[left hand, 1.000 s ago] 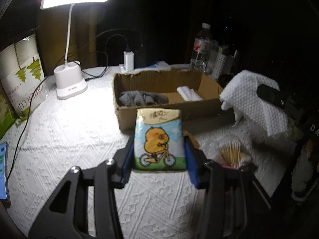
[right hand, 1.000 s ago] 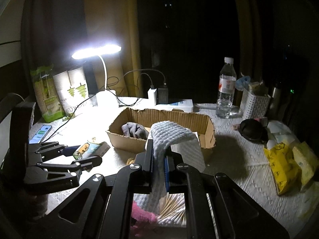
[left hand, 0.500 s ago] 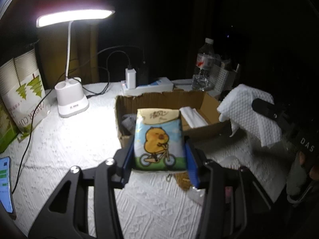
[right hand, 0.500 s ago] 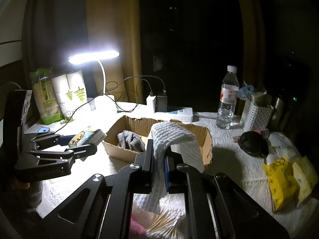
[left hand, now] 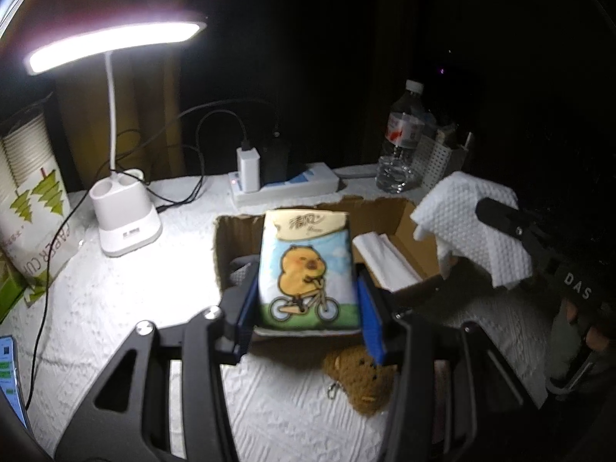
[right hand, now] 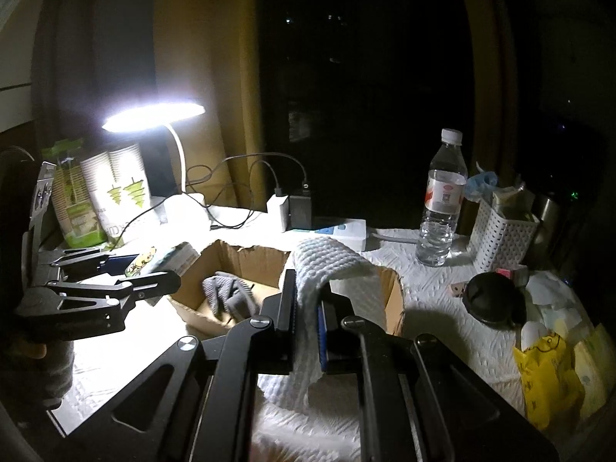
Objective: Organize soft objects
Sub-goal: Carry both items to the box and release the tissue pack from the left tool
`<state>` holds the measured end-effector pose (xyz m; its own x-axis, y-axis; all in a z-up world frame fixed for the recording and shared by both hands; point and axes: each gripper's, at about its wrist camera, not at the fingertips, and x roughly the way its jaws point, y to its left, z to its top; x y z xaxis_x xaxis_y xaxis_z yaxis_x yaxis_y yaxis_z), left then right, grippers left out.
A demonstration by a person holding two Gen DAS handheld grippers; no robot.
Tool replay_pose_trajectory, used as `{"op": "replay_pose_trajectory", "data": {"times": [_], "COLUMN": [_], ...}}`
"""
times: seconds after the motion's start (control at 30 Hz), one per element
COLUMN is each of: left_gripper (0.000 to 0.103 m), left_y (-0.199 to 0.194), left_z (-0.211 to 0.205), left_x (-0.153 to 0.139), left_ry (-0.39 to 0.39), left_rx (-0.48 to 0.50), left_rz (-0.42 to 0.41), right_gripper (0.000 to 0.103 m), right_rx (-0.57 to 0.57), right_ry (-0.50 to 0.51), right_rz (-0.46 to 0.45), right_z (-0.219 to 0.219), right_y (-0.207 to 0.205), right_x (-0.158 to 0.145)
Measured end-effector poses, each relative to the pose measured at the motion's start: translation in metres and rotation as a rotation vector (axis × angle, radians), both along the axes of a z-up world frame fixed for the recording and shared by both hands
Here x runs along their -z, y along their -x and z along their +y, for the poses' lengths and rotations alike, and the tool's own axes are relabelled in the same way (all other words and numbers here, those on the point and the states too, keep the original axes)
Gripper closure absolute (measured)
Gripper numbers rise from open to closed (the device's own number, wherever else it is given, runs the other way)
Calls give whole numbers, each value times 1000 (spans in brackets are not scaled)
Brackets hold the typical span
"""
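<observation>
My left gripper [left hand: 308, 308] is shut on a tissue pack [left hand: 306, 269] with a cartoon animal on a bicycle, held above the near left part of the open cardboard box [left hand: 408, 227]. My right gripper [right hand: 306, 327] is shut on a white textured cloth [right hand: 327, 265], held in the air at the box's right end [right hand: 389, 292]; the cloth also shows in the left wrist view [left hand: 469, 227]. Inside the box lie a grey cloth [right hand: 227, 296] and a white folded item [left hand: 385, 261]. A brown plush toy [left hand: 362, 379] lies on the table below the left gripper.
A lit desk lamp [left hand: 123, 215] stands at the left. A power strip with chargers [left hand: 281, 184], a water bottle [right hand: 442, 200] and a white basket [right hand: 500, 235] stand behind the box. Paper cup bags [left hand: 30, 208] are far left. Yellow packs [right hand: 546, 377] lie right.
Both grippers have risen and moved forward toward the box with their loads. The tissue pack now hangs over the box's near left part. The plush toy has come into view.
</observation>
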<state>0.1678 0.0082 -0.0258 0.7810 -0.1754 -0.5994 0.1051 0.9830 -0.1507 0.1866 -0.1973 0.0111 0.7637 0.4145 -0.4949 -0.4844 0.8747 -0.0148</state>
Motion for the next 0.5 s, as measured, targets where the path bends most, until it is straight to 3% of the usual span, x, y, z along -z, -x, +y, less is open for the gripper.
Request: {"op": "replay_pose_trajectory", "data": {"times": [0.5], "left_gripper": [56], "left_y": [-55], "left_z": [-35], "left_x": [25], "left_ry": [26], "left_rx": [47], "left_rz": [58], "right_gripper": [94], "right_rx": [7], "right_ry": [13], "right_rz": [57], "right_z": [-3], "right_y": [-51], "right_x": [29]}}
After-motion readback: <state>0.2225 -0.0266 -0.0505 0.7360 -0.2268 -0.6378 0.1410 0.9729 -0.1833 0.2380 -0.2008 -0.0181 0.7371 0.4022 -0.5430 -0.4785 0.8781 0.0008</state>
